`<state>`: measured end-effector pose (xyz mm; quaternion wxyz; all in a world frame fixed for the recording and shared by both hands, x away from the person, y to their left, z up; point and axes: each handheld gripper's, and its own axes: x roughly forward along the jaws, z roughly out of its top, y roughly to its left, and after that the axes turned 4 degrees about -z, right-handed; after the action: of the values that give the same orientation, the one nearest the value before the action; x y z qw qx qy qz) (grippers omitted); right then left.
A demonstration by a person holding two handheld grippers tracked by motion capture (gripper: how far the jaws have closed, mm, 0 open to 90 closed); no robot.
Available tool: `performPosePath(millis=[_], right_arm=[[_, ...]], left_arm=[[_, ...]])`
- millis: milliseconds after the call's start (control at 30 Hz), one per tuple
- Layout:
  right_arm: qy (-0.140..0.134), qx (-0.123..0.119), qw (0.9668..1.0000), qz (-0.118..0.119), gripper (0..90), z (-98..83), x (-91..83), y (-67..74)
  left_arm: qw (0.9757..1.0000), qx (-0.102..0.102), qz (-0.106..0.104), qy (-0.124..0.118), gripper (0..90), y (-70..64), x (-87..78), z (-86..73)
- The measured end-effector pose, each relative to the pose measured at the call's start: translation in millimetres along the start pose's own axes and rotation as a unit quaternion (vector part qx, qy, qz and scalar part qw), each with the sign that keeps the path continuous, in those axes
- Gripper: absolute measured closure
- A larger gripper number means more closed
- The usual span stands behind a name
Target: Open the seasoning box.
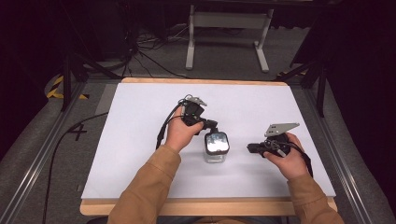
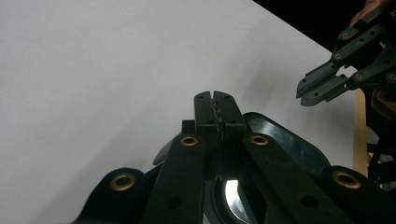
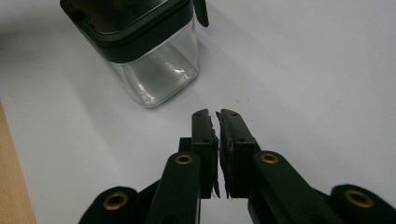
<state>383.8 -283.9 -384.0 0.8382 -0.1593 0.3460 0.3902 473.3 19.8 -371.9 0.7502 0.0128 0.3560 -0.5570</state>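
A clear square jar (image 1: 216, 148) with a black lid stands on the white table top, between my two hands. My left gripper (image 1: 211, 126) sits at the jar's far left corner, just above the lid. In the left gripper view its jaws (image 2: 215, 99) are shut pad to pad with nothing between them, and the glossy black lid (image 2: 285, 142) lies right under them. My right gripper (image 1: 251, 148) is level, to the right of the jar and pointing at it. Its jaws (image 3: 216, 115) stand a narrow slit apart and hold nothing, a short way from the jar (image 3: 152, 60).
The white sheet (image 1: 140, 140) covers a wooden table whose edge (image 1: 205, 205) shows at the front. Cables (image 1: 74, 128) run off to the left, and a white stand (image 1: 229, 28) sits on the floor beyond the table.
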Motion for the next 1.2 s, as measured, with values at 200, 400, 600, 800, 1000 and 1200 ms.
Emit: performPosePath(millis=[200, 400, 600, 800, 1000, 1200], right_arm=[[0.000, -0.002, 1.0000, 0.002, 85.3, 1.2, 0.5, 2.2], [-0.005, -0.012, 0.9999, 0.005, 85.8, 4.0, 1.3, 6.9], [-0.011, -0.024, 0.9995, 0.019, 87.4, 9.4, 2.6, 16.6], [-0.014, -0.036, 0.9987, 0.032, 88.8, 14.3, 3.7, 25.7], [-0.017, -0.045, 0.9978, 0.046, 89.4, 18.5, 6.2, 34.9], [-0.030, -0.052, 0.9969, 0.050, 89.8, 21.8, 9.8, 40.2]], left_arm=[[1.0000, 0.000, 0.005, 0.005, 89.8, -1.3, 0.2, 1.3], [0.9999, 0.005, 0.011, 0.011, 89.8, -2.3, 0.5, 3.3], [0.9999, -0.009, 0.001, 0.013, 89.8, -0.4, 0.1, 3.3], [0.9999, -0.012, -0.004, 0.010, 89.8, 1.4, 0.4, 3.1], [0.9999, -0.011, -0.003, 0.011, 89.8, 1.5, 0.4, 3.3], [0.9998, -0.009, -0.002, 0.015, 89.8, 2.0, 0.5, 4.4]])
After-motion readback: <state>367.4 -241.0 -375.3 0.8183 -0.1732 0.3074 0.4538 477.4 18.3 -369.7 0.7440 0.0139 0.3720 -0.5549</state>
